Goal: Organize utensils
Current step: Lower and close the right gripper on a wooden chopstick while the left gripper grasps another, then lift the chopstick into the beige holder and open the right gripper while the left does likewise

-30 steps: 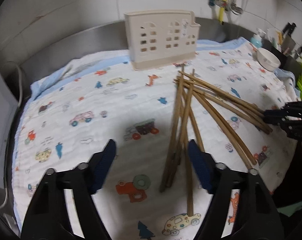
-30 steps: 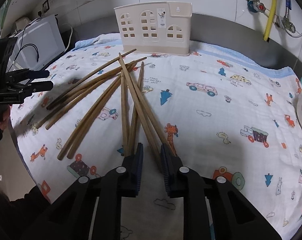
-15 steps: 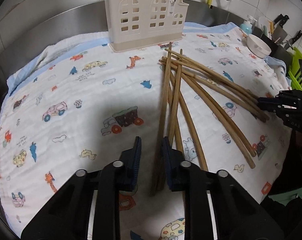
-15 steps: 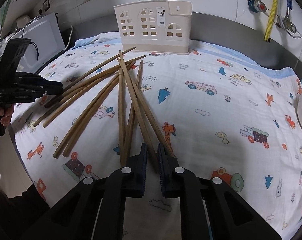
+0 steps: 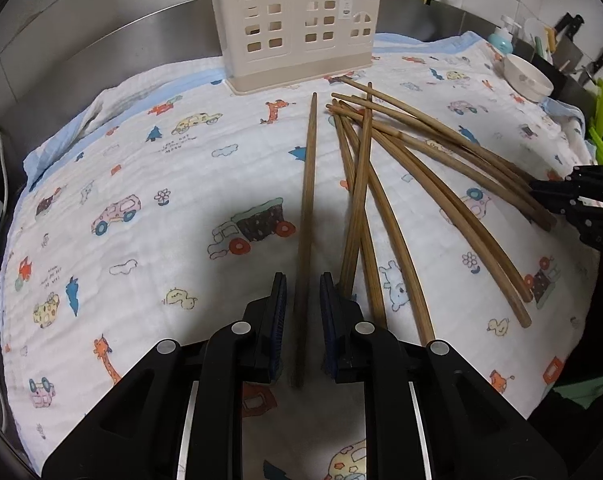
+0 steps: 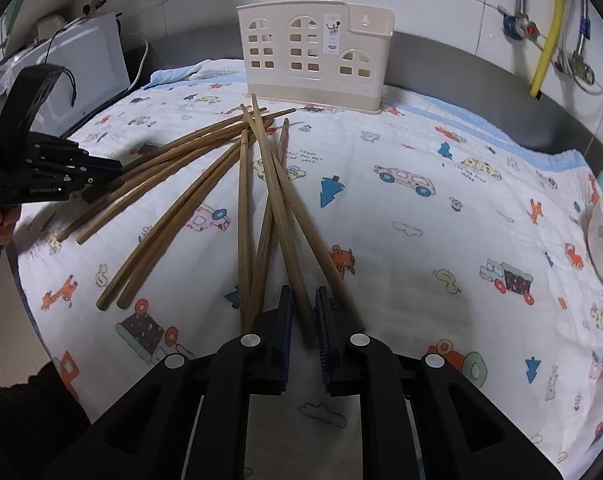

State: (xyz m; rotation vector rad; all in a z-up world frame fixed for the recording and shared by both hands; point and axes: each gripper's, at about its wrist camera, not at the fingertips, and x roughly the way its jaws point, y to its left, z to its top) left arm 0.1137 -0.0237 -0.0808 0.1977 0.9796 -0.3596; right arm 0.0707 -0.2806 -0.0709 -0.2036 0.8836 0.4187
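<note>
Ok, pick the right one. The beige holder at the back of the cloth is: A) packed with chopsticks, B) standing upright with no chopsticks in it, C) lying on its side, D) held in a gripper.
B: the beige holder stands upright on the cloth, and every chopstick in view lies on the cloth in front of it.

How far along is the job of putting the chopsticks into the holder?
Done: nothing visible; the beige holder shows no chopsticks through its windows. In hand: the left hand-held gripper is shut on one chopstick, and the right hand-held gripper on another. Left: the loose pile on the printed cloth.
</note>
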